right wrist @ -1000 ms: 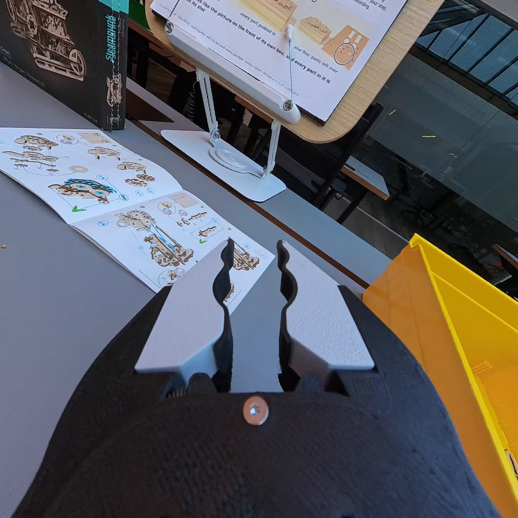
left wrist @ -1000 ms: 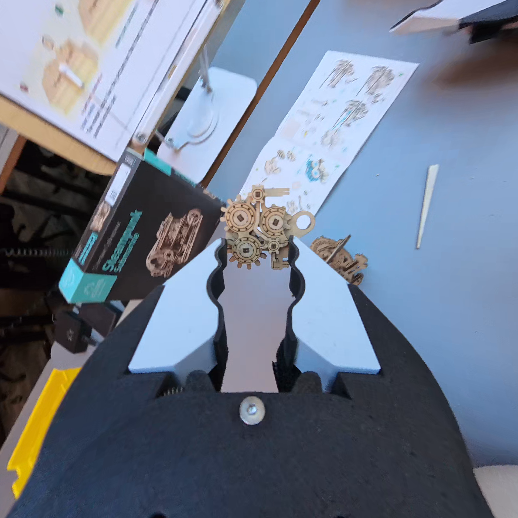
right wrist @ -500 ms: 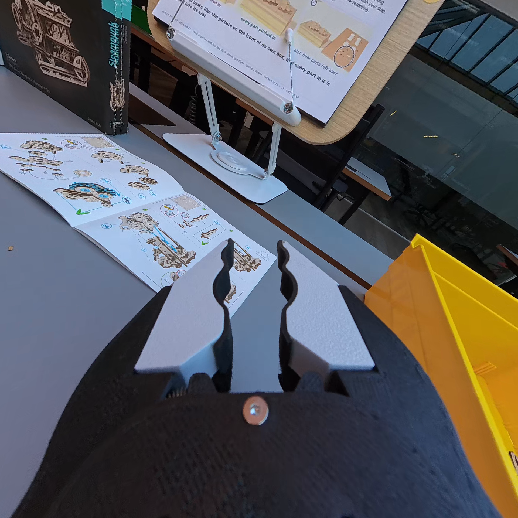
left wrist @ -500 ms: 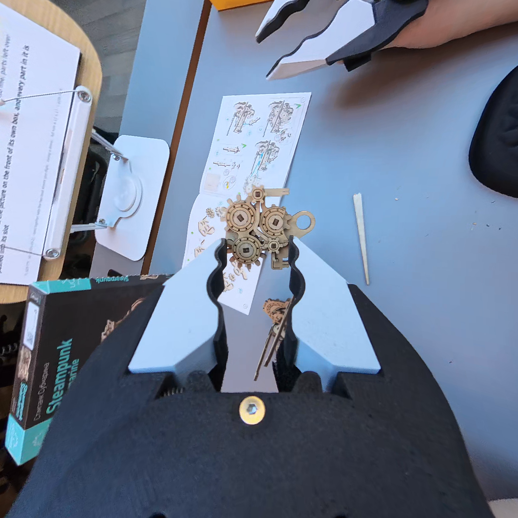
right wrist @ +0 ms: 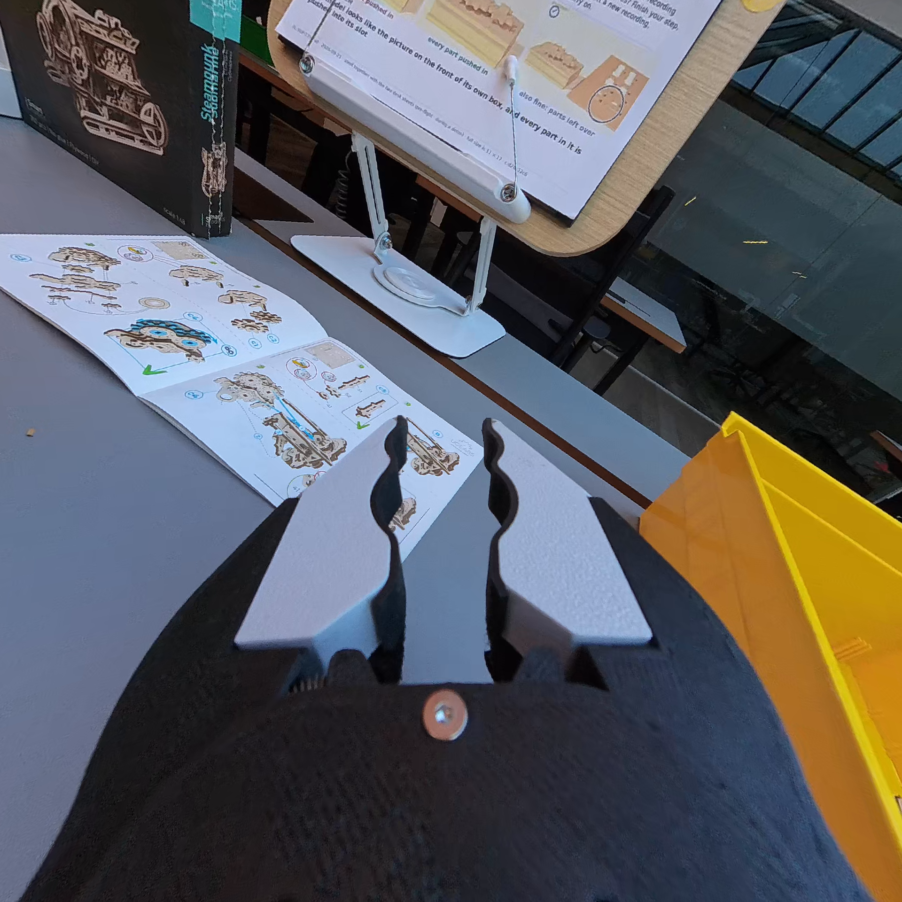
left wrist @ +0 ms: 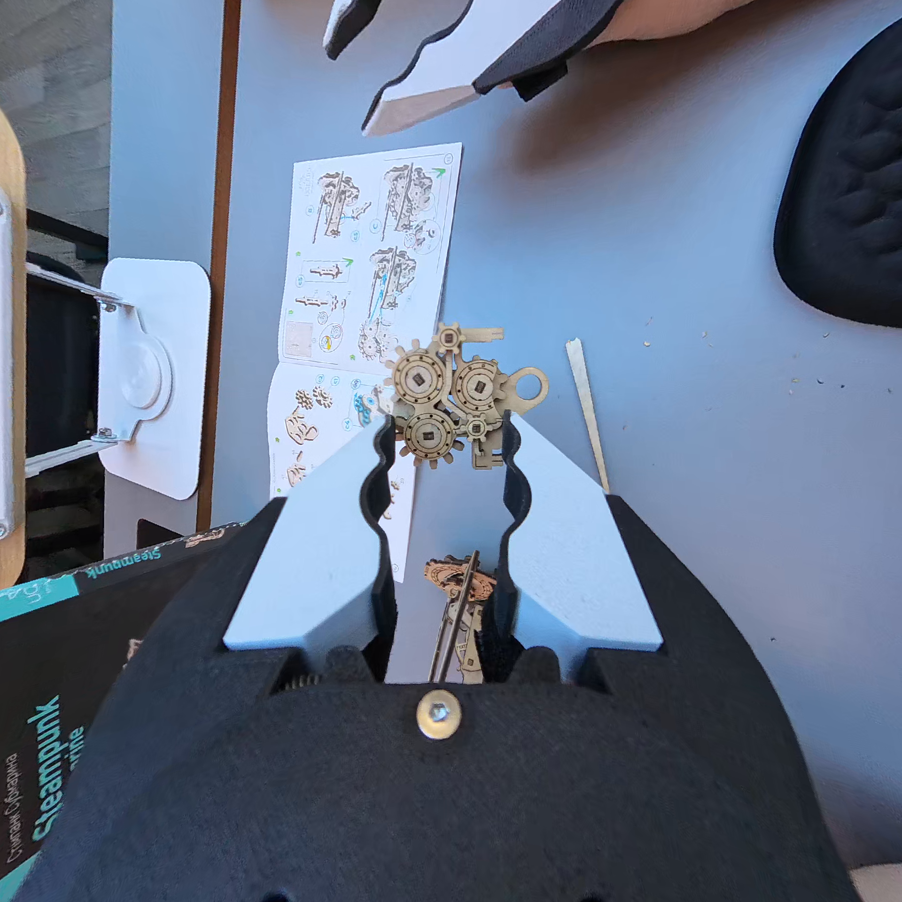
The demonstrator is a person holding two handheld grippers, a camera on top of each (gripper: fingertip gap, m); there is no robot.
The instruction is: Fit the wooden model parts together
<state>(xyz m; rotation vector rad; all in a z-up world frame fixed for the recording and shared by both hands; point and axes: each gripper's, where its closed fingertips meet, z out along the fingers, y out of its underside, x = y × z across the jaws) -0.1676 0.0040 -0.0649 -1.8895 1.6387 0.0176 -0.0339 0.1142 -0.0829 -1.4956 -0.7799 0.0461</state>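
Left gripper (left wrist: pixel 446 424) clamps a pale wooden gear assembly (left wrist: pixel 456 395): three large cogs, smaller ones, a ring tab, held above the grey table (left wrist: pixel 683 293), over the instruction booklet's (left wrist: pixel 361 302) edge. Right gripper (right wrist: pixel 444 424) empty, jaws parted, over the booklet's far corner.

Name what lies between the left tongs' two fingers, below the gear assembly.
In the left wrist view: a second wooden model part on the grey table.
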